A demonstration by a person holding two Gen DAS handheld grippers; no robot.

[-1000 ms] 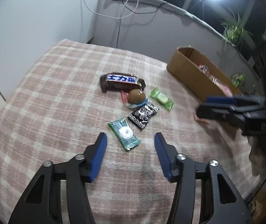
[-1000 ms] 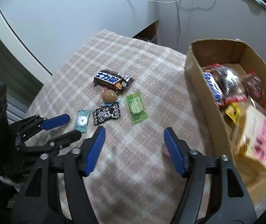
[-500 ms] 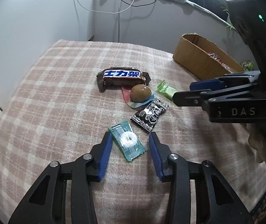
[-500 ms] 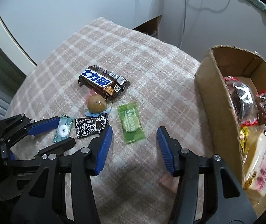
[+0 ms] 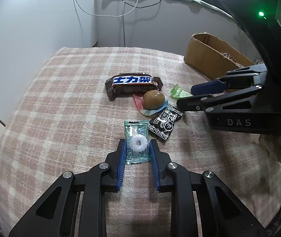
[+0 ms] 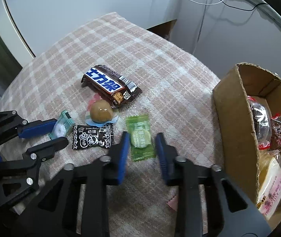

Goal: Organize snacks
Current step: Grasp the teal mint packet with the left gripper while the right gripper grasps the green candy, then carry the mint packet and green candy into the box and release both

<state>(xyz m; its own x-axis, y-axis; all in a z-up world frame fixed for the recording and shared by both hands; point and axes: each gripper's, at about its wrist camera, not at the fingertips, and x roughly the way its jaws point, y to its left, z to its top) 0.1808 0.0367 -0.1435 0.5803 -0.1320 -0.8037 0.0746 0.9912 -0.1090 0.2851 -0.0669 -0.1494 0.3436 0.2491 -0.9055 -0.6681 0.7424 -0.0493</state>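
On the cloth, five snacks lie unboxed (box (image 6: 237,138) part-filled); left gripper (image 5: 137,148) has just clamped the mint (image 5: 136,141), right gripper (image 6: 142,143) the green candy (image 6: 141,138).

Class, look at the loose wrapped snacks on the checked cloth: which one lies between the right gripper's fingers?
The green candy packet, flanked by the right gripper; the teal mint packet sits in the left gripper.

Both grippers are the same build: left gripper (image 5: 136,148) and right gripper (image 6: 142,142) are matte black plastic linkage frames with triangle cutouts, silver screws at the pivots and ribbed blue finger pads. The right one's body has "DAS" printed in grey, plus a little green LED.
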